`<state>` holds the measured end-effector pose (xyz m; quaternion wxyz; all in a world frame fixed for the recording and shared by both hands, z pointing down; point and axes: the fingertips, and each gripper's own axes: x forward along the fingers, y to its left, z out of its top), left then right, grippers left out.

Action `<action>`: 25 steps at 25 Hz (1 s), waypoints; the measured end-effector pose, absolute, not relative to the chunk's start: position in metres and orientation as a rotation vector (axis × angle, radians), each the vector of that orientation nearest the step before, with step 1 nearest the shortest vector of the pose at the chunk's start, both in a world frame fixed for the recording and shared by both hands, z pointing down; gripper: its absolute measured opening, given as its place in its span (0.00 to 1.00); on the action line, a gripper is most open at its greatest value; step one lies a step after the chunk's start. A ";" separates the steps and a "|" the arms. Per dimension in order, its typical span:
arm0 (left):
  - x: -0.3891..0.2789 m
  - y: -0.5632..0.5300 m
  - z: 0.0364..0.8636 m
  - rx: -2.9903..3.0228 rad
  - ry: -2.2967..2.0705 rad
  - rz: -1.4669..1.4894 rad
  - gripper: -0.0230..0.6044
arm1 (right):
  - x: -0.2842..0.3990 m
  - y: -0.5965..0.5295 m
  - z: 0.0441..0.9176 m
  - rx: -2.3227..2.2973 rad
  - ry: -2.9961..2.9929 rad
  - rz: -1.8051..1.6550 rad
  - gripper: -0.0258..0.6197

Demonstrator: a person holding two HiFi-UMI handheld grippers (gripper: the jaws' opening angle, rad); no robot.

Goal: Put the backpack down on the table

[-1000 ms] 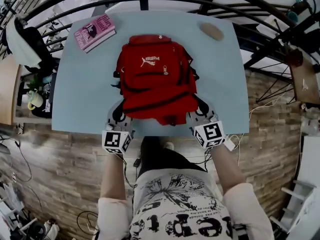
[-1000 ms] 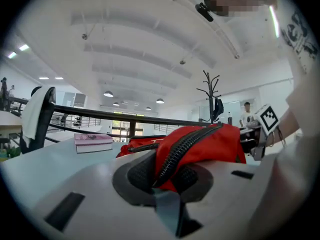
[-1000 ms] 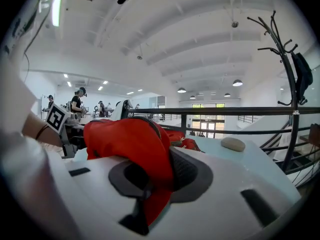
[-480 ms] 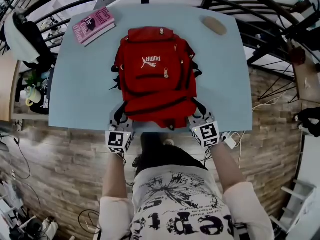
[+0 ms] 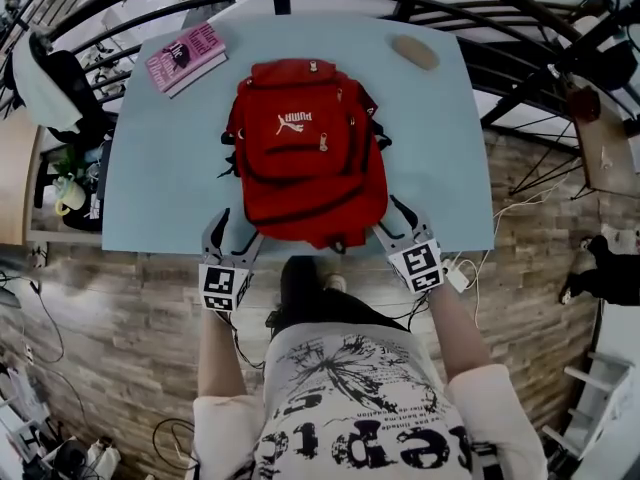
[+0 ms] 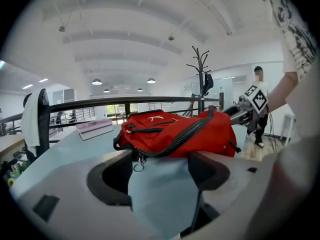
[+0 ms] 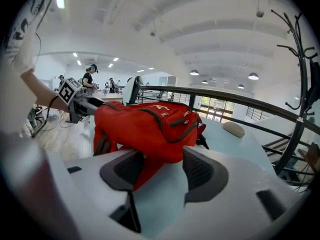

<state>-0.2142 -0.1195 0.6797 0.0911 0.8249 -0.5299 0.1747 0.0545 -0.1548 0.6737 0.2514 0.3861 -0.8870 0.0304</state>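
Found the red backpack [image 5: 305,153] lying flat on the pale-blue worktop [image 5: 160,188], front pocket up, its near end close to the worktop's near edge. Caught the left gripper [image 6: 161,157] with fingers spreading, only bare worktop between them, the backpack's near-left corner and a dangling zip ring [image 6: 136,167] just beyond the tips. Caught the right gripper [image 7: 162,156] likewise with fingers spreading, a fold of red fabric from the near-right corner lying between the pads, not pinched. Judged the set-down all but done and the release under way. Reckoned the main hazard a snag on withdrawal: fabric between the right fingers, or the zip ring by the left tips, catching and dragging the backpack over the near edge, with little worktop to spare there. Noted a pink book [image 5: 186,56] far left and a tan oval object [image 5: 413,52] far right, both well apart from the backpack.
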 end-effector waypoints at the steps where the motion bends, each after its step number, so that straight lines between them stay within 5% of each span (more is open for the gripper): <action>1: -0.212 -0.117 0.677 2.449 -1.578 0.519 0.55 | 0.058 -0.151 0.673 1.051 -2.406 0.090 0.38; 5: -0.210 -0.099 0.665 2.432 -1.591 0.501 0.55 | 0.071 -0.137 0.661 1.053 -2.382 0.105 0.37; 8: -0.207 -0.086 0.649 2.445 -1.601 0.447 0.53 | 0.078 -0.129 0.642 1.089 -2.413 0.097 0.27; 11: -0.208 -0.085 0.617 2.437 -1.710 0.372 0.19 | 0.080 -0.126 0.626 1.130 -2.443 0.109 0.23; 13: -0.206 -0.089 0.597 2.440 -1.764 0.317 0.13 | 0.079 -0.128 0.617 1.155 -2.444 0.096 0.19; 16: -0.200 -0.092 0.575 2.466 -1.809 0.279 0.09 | 0.078 -0.131 0.601 1.212 -2.453 0.090 0.03; 25: -0.160 -0.101 0.484 2.593 -1.900 0.165 0.06 | 0.064 -0.141 0.515 1.319 -2.591 -0.019 0.03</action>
